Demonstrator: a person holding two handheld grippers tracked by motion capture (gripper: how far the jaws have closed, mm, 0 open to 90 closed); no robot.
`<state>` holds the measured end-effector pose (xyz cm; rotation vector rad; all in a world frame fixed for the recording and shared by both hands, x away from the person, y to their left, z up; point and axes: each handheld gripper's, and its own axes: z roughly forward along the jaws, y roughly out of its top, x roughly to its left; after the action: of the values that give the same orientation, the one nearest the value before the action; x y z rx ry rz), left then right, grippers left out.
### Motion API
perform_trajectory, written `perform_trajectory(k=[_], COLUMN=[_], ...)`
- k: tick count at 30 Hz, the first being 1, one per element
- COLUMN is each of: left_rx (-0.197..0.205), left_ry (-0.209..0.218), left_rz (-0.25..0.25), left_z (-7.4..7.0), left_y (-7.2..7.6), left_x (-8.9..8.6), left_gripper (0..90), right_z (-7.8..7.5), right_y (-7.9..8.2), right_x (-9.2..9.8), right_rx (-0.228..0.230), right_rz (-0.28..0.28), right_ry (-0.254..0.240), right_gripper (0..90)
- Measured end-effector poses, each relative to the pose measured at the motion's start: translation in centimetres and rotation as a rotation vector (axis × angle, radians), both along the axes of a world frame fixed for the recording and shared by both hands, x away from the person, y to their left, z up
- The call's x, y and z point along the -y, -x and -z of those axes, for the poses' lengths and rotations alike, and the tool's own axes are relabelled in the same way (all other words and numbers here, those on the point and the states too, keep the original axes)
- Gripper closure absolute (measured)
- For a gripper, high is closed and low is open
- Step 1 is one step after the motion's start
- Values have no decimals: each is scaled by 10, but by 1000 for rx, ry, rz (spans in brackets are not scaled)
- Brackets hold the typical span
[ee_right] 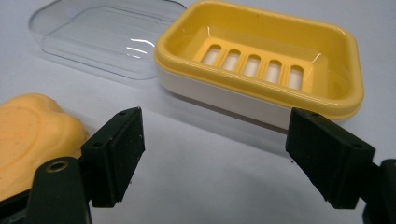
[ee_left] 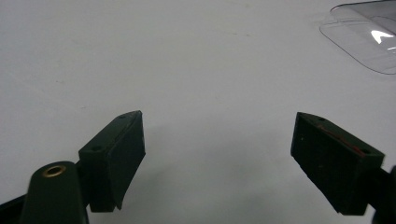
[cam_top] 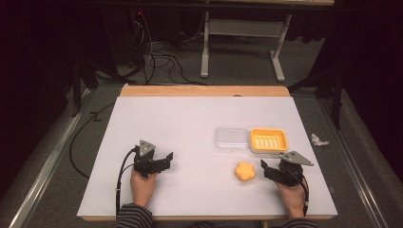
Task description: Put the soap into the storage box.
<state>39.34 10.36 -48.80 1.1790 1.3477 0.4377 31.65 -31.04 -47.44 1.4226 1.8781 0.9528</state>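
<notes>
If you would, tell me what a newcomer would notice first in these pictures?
The yellow plastic soap dish stands out right of the white table's middle, touching the clear plastic lid on its left. Nearer the person lies an orange flower-shaped soap, beside the open right gripper; the left gripper is open too.

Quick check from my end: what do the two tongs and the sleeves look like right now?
Both tongs, left tongs and right tongs, are black, each with a grey three-cornered plate on top and a black cable trailing back. Their jaws are flat, rectangular black blocks with small screw holes. The sleeves are dark with thin light stripes.
</notes>
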Motion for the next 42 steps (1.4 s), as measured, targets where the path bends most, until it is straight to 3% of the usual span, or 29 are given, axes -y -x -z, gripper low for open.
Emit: perform_trajectory(k=[8,18,22,42], left_rx=[-1,-5,-3,3], left_ry=[-3,-1,0,-7], left_rz=[3,-6,-7,3], left_z=[0,0,0,0], left_y=[0,0,0,1], left_x=[0,0,0,0], left_gripper=[179,179,179,196], right_z=[-6,-7,-9,-12], right_y=[10,13,16,31], right_x=[1,-1,-5,-31], right_rx=[21,-3,-22,-23], right_rz=[-16,-22,-35,-108], right_ry=[-29,-83,-75,-57], right_gripper=[213,190,189,184])
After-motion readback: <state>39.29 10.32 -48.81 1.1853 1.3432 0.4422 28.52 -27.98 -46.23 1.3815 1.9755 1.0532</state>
